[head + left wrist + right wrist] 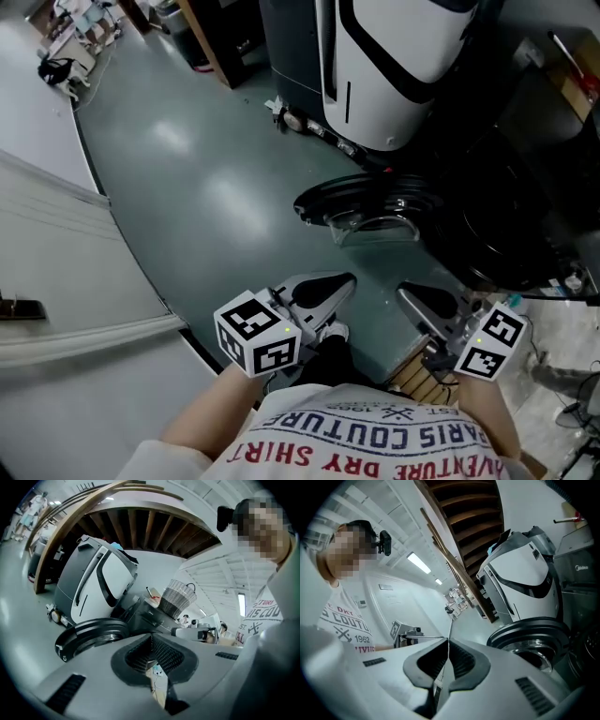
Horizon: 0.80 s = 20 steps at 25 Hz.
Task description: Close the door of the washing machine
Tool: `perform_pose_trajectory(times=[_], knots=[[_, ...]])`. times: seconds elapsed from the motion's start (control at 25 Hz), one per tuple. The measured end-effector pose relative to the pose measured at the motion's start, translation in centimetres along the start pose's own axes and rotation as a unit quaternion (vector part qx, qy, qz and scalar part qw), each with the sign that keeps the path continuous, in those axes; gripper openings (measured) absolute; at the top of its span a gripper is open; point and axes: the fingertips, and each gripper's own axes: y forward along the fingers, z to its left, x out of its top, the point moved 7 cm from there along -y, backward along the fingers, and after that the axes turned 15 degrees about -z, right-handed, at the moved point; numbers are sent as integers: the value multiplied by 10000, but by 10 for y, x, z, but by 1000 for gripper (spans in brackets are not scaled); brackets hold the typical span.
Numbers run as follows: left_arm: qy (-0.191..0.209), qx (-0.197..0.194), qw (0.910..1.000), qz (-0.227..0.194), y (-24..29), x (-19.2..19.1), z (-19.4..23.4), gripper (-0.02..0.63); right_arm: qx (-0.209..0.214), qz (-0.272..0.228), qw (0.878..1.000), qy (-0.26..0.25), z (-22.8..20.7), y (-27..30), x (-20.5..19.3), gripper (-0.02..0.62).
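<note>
A glossy grey-green floor (187, 187) fills a workshop room, with pale wall panels along the left of the head view. Nearest the camera is the person's white printed T-shirt (356, 441). Just beyond it, both tongs are held out low over the floor, each carrying its marker cube.

The left gripper (345, 281) has its jaws pressed together with nothing between them. Its own view shows the ribbed pads meeting at the tips (151, 641). The right gripper (405, 293) is likewise closed and empty, its pads meeting in a thin line (448, 644). The two are side by side and apart from each other, and both point toward the machine ahead.

Ahead of them, clear of both tips, the round washing machine door (366, 208) stands swung open over the floor, a black ring around a clear glass bowl. It hangs from the dark washing machine (534, 187) at the right, whose drum opening is in shadow.

In the left gripper view a woven basket (177, 598) sits on top of the washer. Farther back stands a large white and black machine housing (394, 66). Wooden shelving (211, 37) and clutter lie at the far end of the room.
</note>
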Motion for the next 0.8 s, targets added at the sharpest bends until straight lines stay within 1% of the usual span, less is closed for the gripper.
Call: perform_pose_trajectory(times=[0.12,0.32,0.48,0.56,0.64,0.72,0.8], knots=[[52,-30,9999,93,4,11,12,32,-139,68,9999,46,0,8,6,23],[416,50,9988,233,9,18,33,32,-349,102,9993,117,-8,6,9,23],[678,205,9969,356,20,18,55,33,-492,83,9986,179,-28,3,3,23],[916,374,9940,469,27,13,71,33,-604,79,9974,381,-40,-2,-9,23],[1148,454,9903,635,34,6,87,32,-699,115,9957,601,-47,-9,-21,23],[1391,457,9860,804,41,2,104,32,-762,191,9947,662,-51,-13,-27,23],[1624,448,9809,976,49,0,124,34,-789,236,9948,600,-56,-12,-26,23]])
